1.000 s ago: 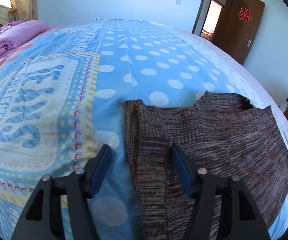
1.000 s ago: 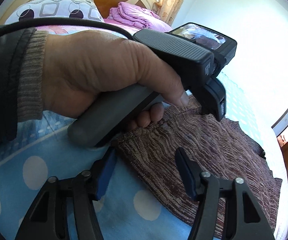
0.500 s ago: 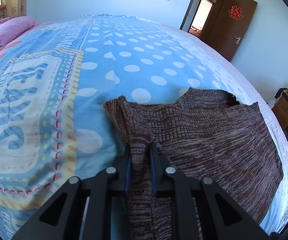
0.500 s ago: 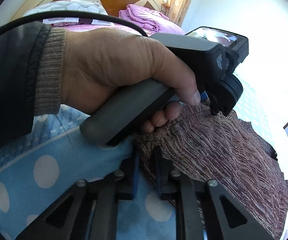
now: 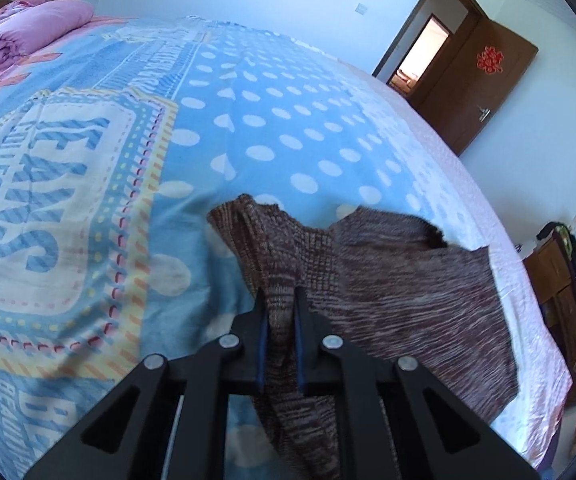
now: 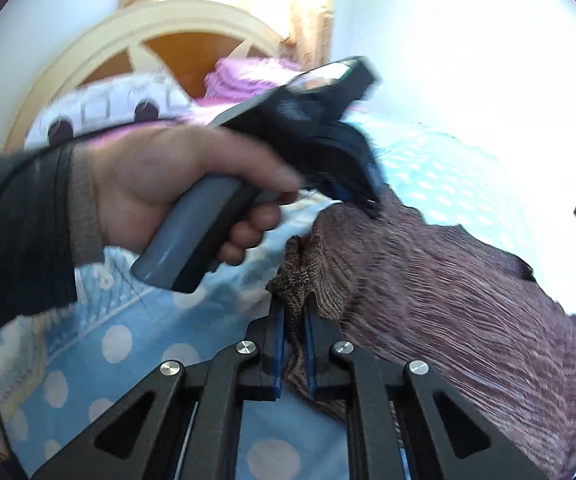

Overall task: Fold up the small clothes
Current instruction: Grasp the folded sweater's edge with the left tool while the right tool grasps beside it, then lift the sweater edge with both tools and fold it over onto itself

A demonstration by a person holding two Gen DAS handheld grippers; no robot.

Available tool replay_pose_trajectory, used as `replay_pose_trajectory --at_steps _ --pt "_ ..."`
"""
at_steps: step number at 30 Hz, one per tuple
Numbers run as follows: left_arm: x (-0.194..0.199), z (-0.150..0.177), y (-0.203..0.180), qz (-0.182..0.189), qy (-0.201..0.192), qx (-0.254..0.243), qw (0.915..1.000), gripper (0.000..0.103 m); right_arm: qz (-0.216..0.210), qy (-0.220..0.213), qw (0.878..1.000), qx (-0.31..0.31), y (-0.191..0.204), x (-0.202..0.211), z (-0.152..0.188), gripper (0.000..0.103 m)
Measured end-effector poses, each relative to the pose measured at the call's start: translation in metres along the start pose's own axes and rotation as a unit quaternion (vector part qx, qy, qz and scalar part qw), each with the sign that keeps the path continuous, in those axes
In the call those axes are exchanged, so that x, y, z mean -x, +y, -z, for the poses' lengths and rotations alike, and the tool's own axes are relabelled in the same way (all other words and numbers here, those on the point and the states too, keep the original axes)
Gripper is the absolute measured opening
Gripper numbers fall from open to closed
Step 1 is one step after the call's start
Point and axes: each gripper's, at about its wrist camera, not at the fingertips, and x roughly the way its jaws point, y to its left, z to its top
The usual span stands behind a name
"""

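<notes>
Both grippers have closed on the same garment. The left hand-held gripper (image 5: 279, 312) has its blue-padded fingers pinched tight on a raised fold of the brown knitted sweater (image 5: 400, 292), along the sweater's left edge, so that the fabric runs up between the pads and bunches behind them. The right hand-held gripper (image 6: 292, 320) is clamped the same way on another bunched bit of the sweater's edge, a loose knot of knit poking out above its fingertips. From the right wrist view, the person's left hand (image 6: 175, 184) wraps the grey handle of the left gripper, which bites into the knit just beyond; that view is motion-blurred.

The sweater lies on the bed (image 5: 247, 128), on a blue sheet with white polka dots and a large lettered panel. Its gripped side is lifted off the sheet while the rest spreads flat toward the bed's edge. A folded purple quilt (image 5: 27, 36) sits at the head end, near the wooden headboard (image 6: 159, 52). A brown door (image 5: 484, 88) stands open in the far corner.
</notes>
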Motion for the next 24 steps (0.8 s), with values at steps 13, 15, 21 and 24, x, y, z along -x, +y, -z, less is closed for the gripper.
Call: replay_pose_trajectory --at_steps 13,15,21,24 --pt "0.018 -0.017 -0.094 0.033 -0.039 -0.020 0.9985 0.010 0.011 -0.065 0.994 -0.089 -0.076 0.084 0.016 0.007" --pt "0.016 -0.020 -0.113 0.051 -0.040 -0.022 0.9976 0.010 0.010 -0.072 0.992 -0.105 -0.084 0.097 0.022 0.007" --pt "0.003 -0.020 -0.165 0.085 -0.048 -0.048 0.9941 0.010 0.019 -0.081 0.985 -0.153 -0.118 0.130 0.048 0.007" --pt "-0.009 -0.017 -0.187 0.093 -0.041 -0.062 0.9929 0.010 0.029 -0.084 0.981 -0.175 -0.129 0.142 0.063 0.006"
